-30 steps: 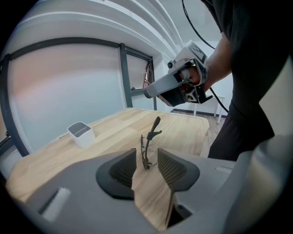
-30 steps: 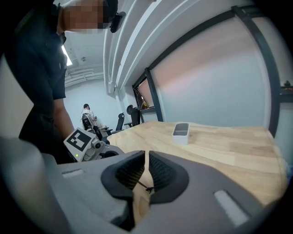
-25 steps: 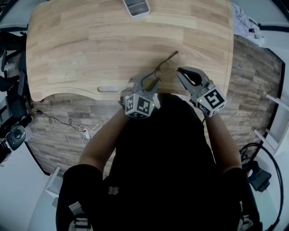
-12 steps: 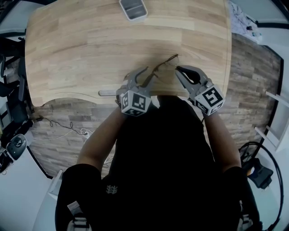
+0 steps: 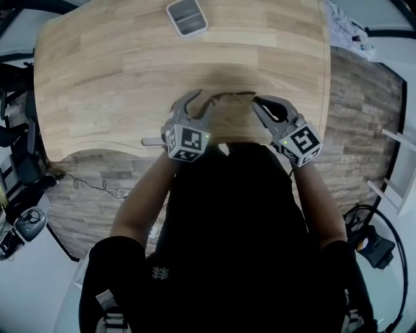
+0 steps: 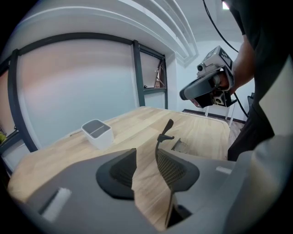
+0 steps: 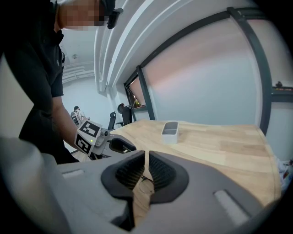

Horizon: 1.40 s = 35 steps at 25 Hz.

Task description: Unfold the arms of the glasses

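Note:
Thin dark-framed glasses [image 5: 229,96] are held just above the wooden table [image 5: 97,65], stretched sideways between both grippers. My right gripper [image 5: 255,99] is shut on the frame at its right end; in the right gripper view a lens [image 7: 144,183] shows just beyond the closed pads of that gripper [image 7: 146,160]. My left gripper [image 5: 201,99] stands open at the glasses' left end. In the left gripper view one glasses arm [image 6: 161,137] rises along the right-hand pad, with bare wood showing between the jaws of the left gripper [image 6: 146,157].
A white rectangular box [image 5: 186,16] sits at the table's far edge, also seen as the box [image 6: 97,132] in the left gripper view. A small grey panel [image 5: 153,141] is fixed on the near table edge. Cables lie on the floor at the left.
My left gripper has moved left and away from me, and the glasses arm has swung out with it. The glasses now lie in a sideways line instead of a diagonal. The right gripper barely moved.

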Each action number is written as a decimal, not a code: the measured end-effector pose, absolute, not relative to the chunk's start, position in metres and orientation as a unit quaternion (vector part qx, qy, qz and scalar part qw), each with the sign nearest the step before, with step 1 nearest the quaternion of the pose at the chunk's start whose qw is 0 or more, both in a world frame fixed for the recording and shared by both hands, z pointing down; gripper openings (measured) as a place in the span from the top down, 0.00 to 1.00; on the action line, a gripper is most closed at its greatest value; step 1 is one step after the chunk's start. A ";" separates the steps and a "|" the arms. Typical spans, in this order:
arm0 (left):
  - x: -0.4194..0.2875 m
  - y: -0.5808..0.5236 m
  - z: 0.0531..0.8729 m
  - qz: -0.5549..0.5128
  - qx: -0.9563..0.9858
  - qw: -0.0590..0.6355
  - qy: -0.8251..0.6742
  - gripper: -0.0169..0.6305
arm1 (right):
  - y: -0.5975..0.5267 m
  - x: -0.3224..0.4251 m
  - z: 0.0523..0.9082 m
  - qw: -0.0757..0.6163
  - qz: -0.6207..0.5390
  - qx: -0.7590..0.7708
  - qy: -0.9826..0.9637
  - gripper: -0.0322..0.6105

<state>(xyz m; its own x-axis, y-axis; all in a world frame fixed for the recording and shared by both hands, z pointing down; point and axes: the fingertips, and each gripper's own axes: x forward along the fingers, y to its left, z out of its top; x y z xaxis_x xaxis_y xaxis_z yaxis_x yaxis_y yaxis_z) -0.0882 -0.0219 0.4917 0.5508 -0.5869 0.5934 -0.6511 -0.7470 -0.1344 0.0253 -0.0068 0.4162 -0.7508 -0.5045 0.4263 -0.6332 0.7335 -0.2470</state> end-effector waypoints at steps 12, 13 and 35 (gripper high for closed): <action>-0.101 -0.087 0.491 0.309 0.861 0.053 -0.401 0.74 | -0.021 0.024 0.437 0.197 0.206 0.297 -0.911 0.91; -0.101 -0.090 0.491 0.309 0.860 0.055 -0.403 0.74 | -0.022 0.023 0.439 0.199 0.206 0.294 -0.912 0.91; -0.141 -0.047 0.512 0.289 0.837 0.131 -0.446 0.83 | -0.062 -0.051 0.508 0.244 0.231 0.226 -0.914 0.91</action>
